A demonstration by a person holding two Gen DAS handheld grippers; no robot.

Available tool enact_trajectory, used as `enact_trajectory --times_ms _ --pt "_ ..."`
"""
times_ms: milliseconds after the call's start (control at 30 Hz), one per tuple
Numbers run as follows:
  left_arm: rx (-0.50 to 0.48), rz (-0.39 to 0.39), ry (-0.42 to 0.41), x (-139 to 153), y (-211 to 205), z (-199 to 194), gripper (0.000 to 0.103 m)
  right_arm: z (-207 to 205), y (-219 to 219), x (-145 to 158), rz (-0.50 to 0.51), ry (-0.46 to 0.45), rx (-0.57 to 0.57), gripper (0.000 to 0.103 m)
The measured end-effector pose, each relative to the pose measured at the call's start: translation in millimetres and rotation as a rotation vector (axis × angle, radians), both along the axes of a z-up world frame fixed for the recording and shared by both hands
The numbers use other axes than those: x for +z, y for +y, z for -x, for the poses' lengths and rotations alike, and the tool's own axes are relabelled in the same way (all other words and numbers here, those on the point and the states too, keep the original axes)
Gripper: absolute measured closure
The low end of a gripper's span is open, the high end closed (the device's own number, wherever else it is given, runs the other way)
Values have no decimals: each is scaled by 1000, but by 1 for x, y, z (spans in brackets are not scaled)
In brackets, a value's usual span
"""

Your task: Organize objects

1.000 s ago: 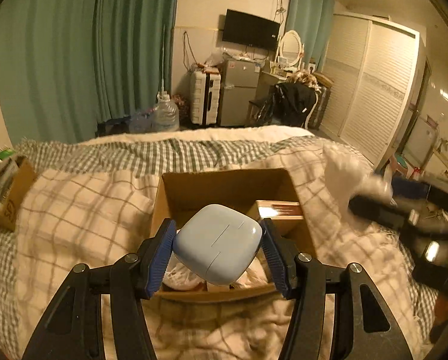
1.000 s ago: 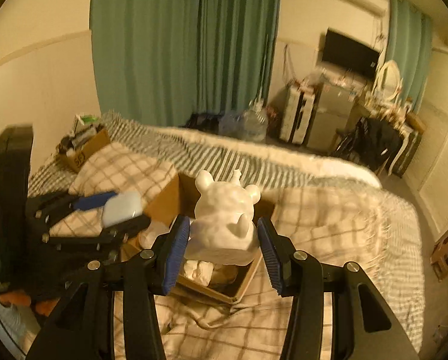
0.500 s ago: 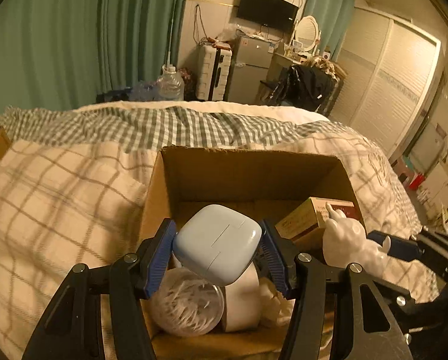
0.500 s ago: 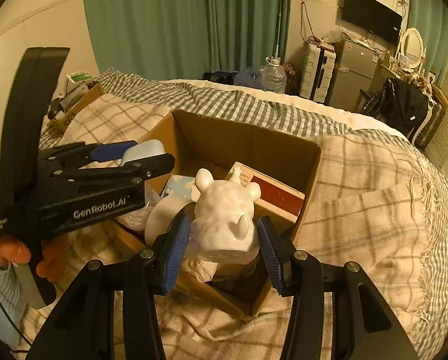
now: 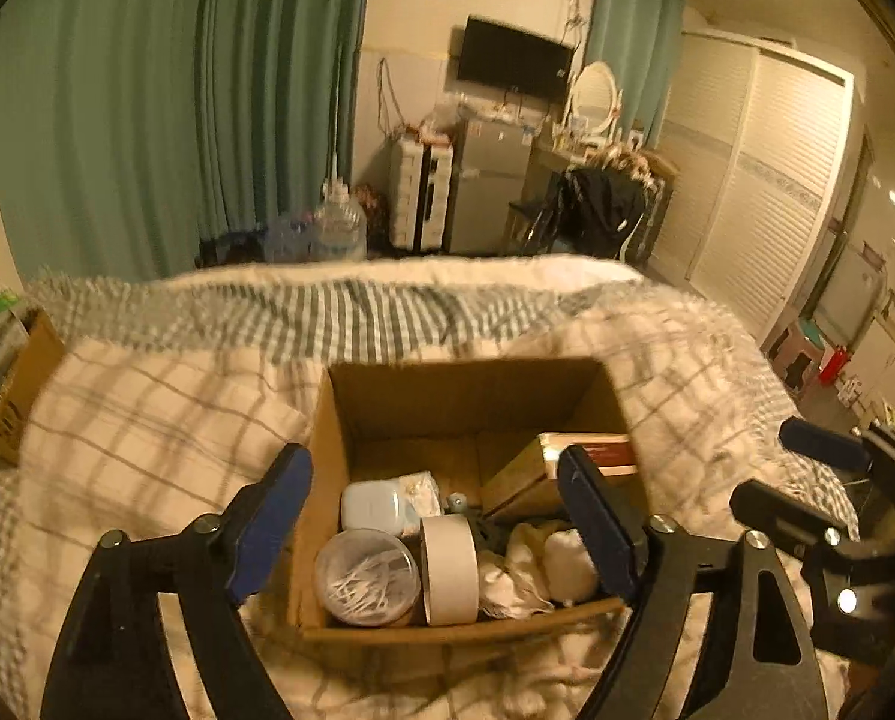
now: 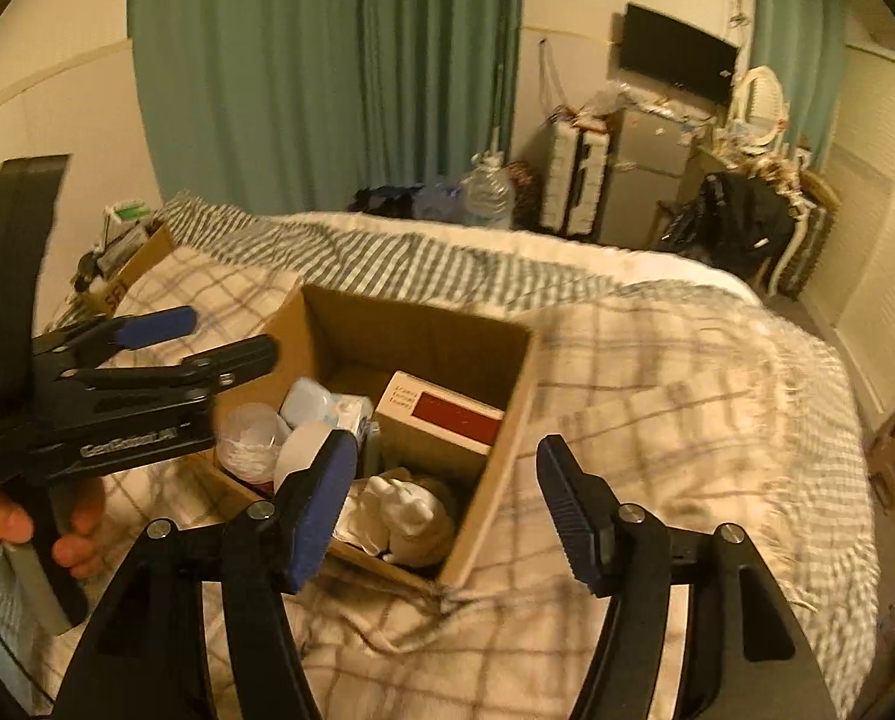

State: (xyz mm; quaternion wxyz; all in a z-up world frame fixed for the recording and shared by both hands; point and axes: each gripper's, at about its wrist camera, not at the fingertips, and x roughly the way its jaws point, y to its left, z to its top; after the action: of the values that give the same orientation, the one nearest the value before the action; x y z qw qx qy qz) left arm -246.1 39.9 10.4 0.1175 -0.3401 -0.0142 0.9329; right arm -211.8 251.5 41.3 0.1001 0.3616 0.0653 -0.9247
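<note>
An open cardboard box sits on the checked blanket. Inside lie the light blue case, the white bear figurine, a roll of tape, a clear tub of cotton swabs and a red and cream carton. My left gripper is open and empty above the box's near side. It shows at the left of the right wrist view. My right gripper is open and empty over the box's near right corner.
The bed fills the middle. A second cardboard box with small items stands at the bed's left edge. Green curtains, a water jug, a fridge and wardrobe doors are beyond the bed.
Both grippers have opened. The blue case and the white bear figurine left the fingers and now lie in the box. Both grippers have pulled back a little.
</note>
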Motion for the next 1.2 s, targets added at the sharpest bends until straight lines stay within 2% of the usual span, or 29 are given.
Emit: enact_trajectory --times_ms 33,133,267,333,467,500,633,733,867,1033,1133,1200 --pt "-1 2 23 9 -1 -9 5 -7 1 8 -5 17 -11 33" --pt "-10 1 104 43 -4 -40 0 -31 6 38 -11 70 -52 29" --pt "-2 25 180 85 -7 -80 0 -61 7 73 -16 146 -112 19" --pt "6 39 208 98 -9 -95 0 -77 9 90 -9 190 -137 9" --pt "39 76 250 116 -13 -120 0 -113 10 113 -6 262 -189 5" --pt "45 78 258 119 -15 -127 0 -121 10 117 2 281 -196 1" --pt "96 39 313 124 -27 -152 0 -146 9 124 34 339 -224 0" --pt "132 9 361 124 -36 -171 0 -156 6 119 25 361 -238 0" --pt "181 18 416 111 -39 -191 0 -163 1 102 25 391 -240 0" --pt "194 49 369 57 -32 -197 0 -176 -5 60 8 463 -254 0" --pt "195 35 342 21 -30 -194 0 -165 -5 28 8 421 -248 0" --pt "180 37 329 7 -27 -193 0 -156 -6 7 -6 399 -245 0"
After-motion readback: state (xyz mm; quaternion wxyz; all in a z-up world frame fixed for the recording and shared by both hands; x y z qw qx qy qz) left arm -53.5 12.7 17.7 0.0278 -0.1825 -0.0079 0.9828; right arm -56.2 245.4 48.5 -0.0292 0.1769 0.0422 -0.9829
